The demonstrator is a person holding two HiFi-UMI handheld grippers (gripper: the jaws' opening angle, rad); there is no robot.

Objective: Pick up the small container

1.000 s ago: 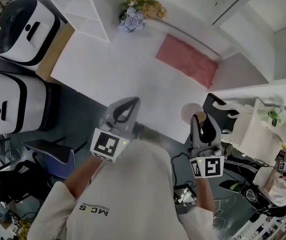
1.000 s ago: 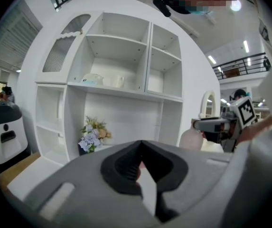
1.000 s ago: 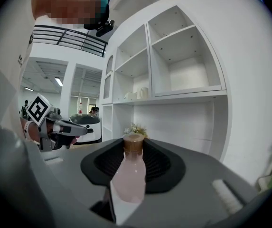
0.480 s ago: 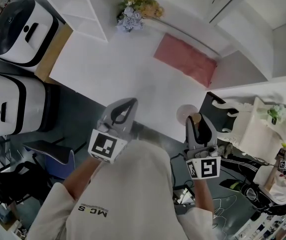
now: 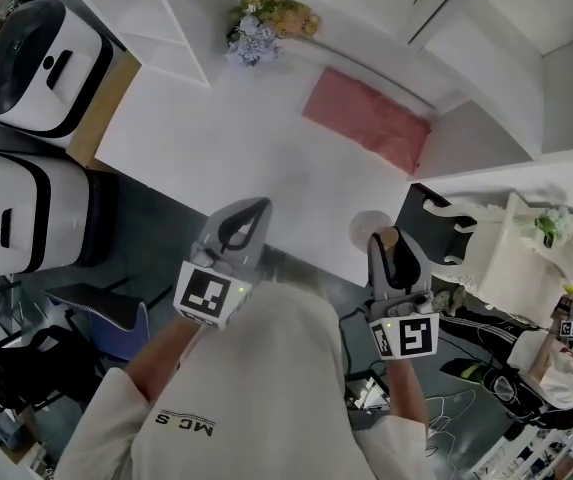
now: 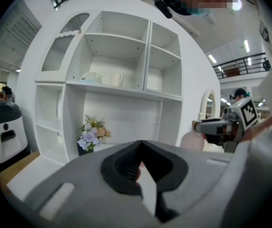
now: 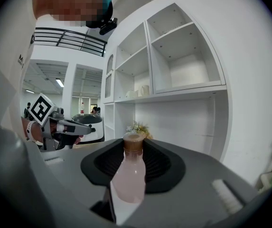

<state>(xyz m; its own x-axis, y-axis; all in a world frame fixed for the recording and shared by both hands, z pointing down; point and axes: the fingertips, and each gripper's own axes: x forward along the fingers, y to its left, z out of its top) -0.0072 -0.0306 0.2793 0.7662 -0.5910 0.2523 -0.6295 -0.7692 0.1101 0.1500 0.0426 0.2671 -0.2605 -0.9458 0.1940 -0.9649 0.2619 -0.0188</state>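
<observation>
The bottle (image 7: pixel 128 179) is pinched upright by the right gripper (image 7: pixel 135 144) for lifting; the left gripper (image 6: pixel 140 148), at its 9 o'clock, is pressed together, empty.

small container (image 7: pixel 129 175) base hidden by right gripper (image 7: pixel 134 148), shelf items (image 7: pixel 138 92) (too small)

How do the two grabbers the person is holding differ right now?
The right gripper has a small pink bottle clamped between its jaws; the left gripper has nothing in it.
The left gripper's jaws are closed together, while the right gripper's jaws stand apart around the bottle.
Both are grey with black pads, carry a marker cube, and are held at the near edge of the white table.
</observation>
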